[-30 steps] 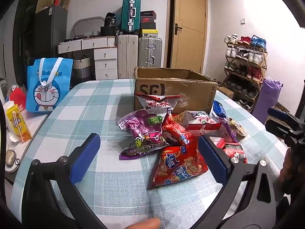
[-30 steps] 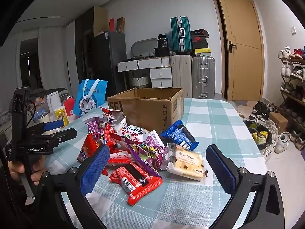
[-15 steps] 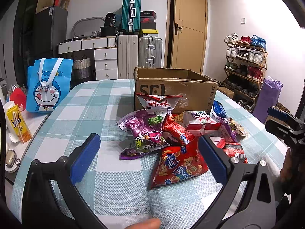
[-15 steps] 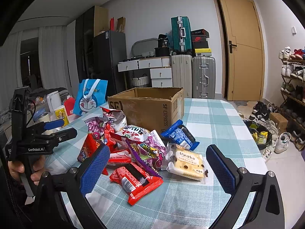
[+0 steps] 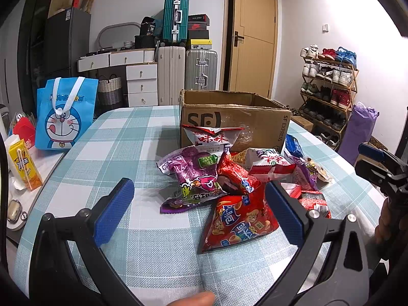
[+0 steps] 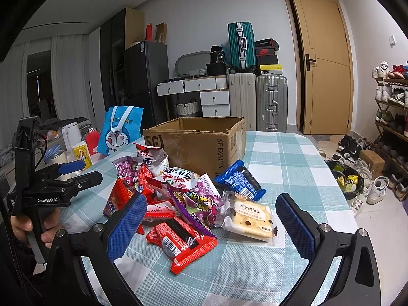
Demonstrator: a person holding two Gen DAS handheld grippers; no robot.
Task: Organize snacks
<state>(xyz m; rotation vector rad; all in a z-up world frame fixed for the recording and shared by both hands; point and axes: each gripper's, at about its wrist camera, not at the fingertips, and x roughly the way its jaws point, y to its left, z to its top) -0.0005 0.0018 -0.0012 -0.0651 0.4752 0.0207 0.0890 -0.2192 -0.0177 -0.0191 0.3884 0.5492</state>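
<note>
Left wrist: fingers [image 5: 114, 209] spread before snack pile [image 5: 229, 178].

A table [image 5: 107, 150] under a blue-and-white checked cloth carries an open cardboard box [image 5: 230, 121] at twelve o'clock. Directly before the box, toward six o'clock, lies a heap of snack packets [image 5: 229, 178], some overlapping.

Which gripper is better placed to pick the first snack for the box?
Probably the left. The left gripper is open, and the red chip bag lies right between its jaws. The right gripper is open too, but several packets crowd in front of it. The box stands behind the pile.
</note>
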